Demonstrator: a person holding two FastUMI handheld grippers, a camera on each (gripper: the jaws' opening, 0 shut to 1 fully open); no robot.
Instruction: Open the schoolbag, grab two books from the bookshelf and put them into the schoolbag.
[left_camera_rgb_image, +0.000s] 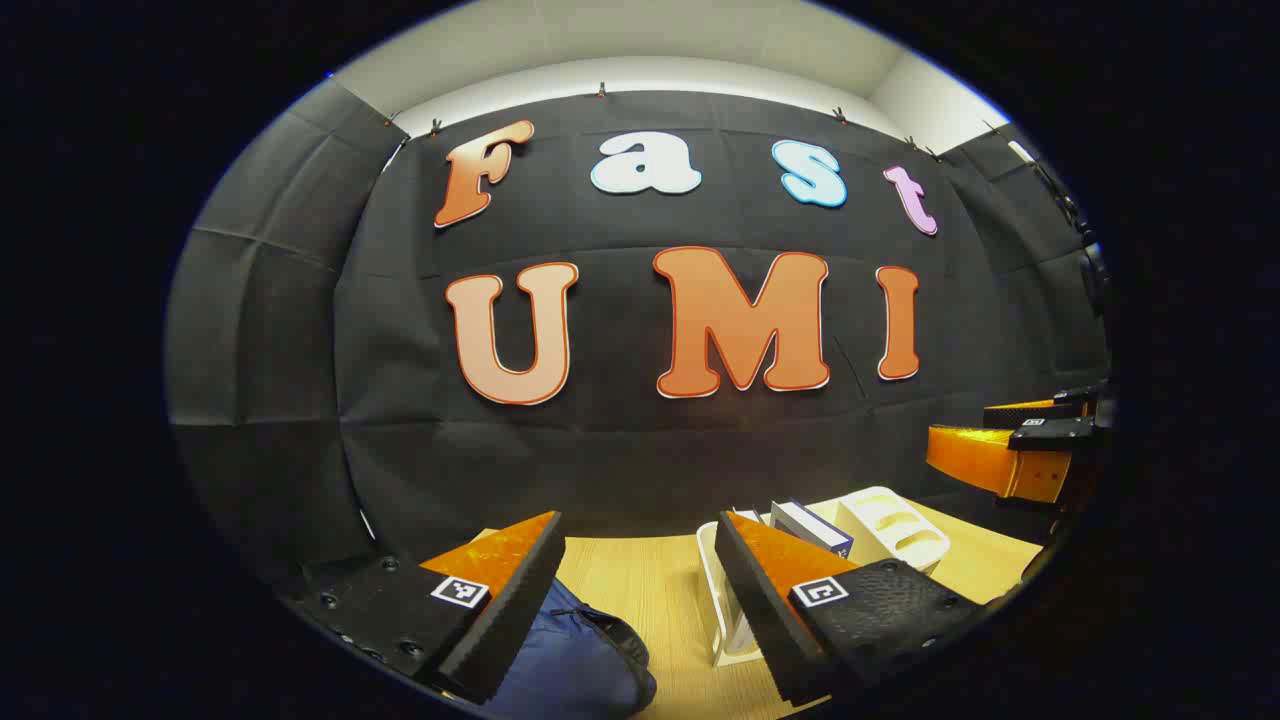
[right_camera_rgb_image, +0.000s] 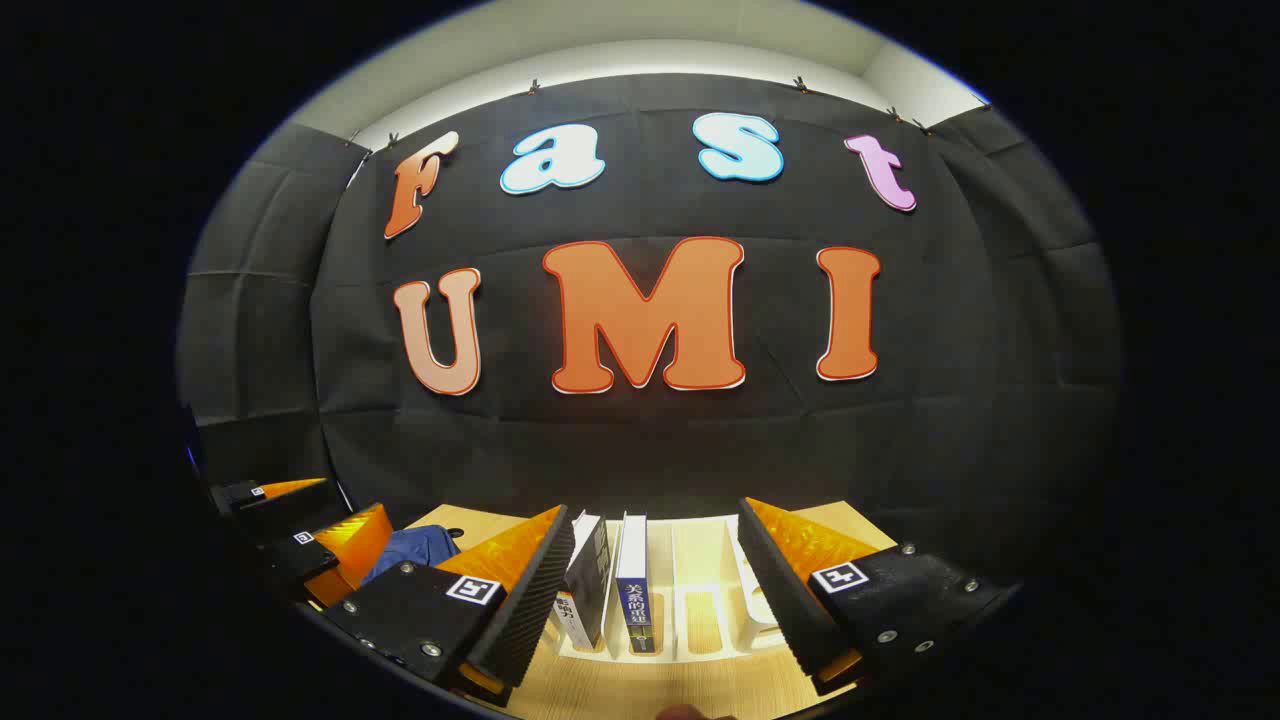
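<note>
Standing untouched in the bookshelf (right_camera_rgb_image: 690, 590): two books (right_camera_rgb_image: 632, 585). Schoolbag (left_camera_rgb_image: 565, 660) not yet opened. Left gripper (left_camera_rgb_image: 640, 590), right gripper (right_camera_rgb_image: 655, 590): spread, nothing held.

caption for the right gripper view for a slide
Open right claw hovers before two upright books in the white bookshelf.
</note>
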